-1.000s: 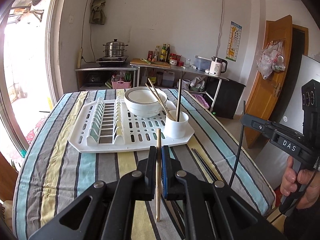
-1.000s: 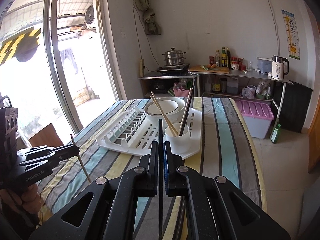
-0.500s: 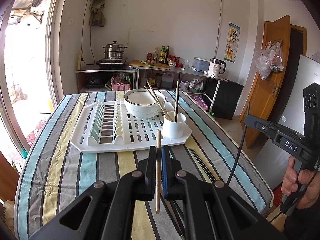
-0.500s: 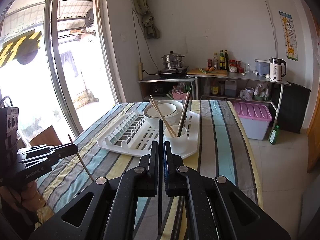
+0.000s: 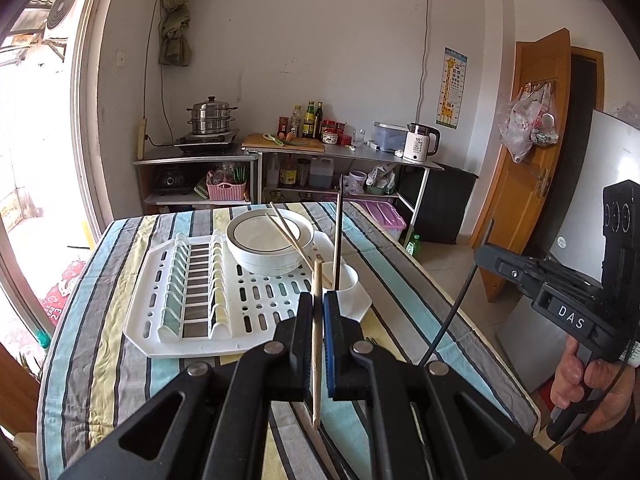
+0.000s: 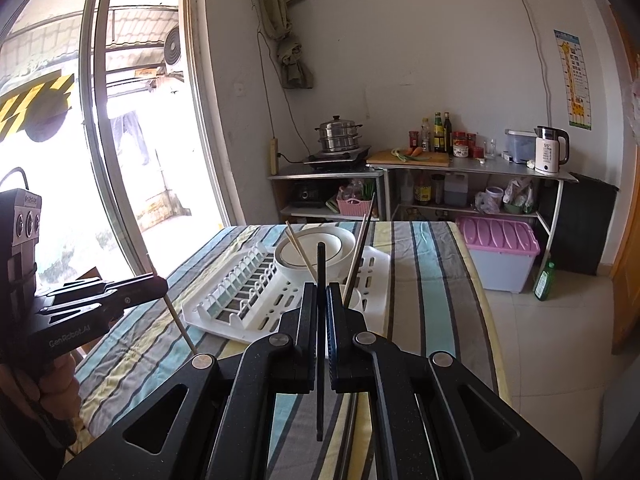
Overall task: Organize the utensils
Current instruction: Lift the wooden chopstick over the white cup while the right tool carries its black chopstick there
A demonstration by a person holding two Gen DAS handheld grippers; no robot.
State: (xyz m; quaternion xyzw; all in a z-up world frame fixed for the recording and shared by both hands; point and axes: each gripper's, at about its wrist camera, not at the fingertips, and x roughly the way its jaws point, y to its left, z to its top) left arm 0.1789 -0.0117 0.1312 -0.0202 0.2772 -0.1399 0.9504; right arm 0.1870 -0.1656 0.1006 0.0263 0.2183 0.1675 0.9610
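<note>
1. The left gripper (image 5: 318, 334), at lower centre of the left wrist view, had its jaws pinched on a pale wooden chopstick (image 5: 317, 344). The stick stood nearly upright through the jaws, with both ends free.
2. The right gripper (image 6: 321, 334), at lower centre of the right wrist view, had its jaws clamped on a black chopstick (image 6: 320, 320), which was also held vertical.
3. Judgement: the upright hold probably suited dropping each stick end-first into the white cup (image 5: 347, 282).
4. The cup sat at the right corner of the white drying rack (image 5: 160, 328), at frame centre. It already held two pale chopsticks (image 5: 288, 236) leaning toward the upper left and one dark chopstick (image 5: 338, 240) standing near upright.
5. A white bowl (image 5: 269, 248) rested on the rack just behind the cup.
6. The rack lay on the striped tablecloth (image 5: 96, 344). More dark sticks seemed to lie on the cloth under the grippers, but they were mostly hidden.
7. The wooden stick was slim, tapered and light tan. The black one was thin, matte and straight.
</note>
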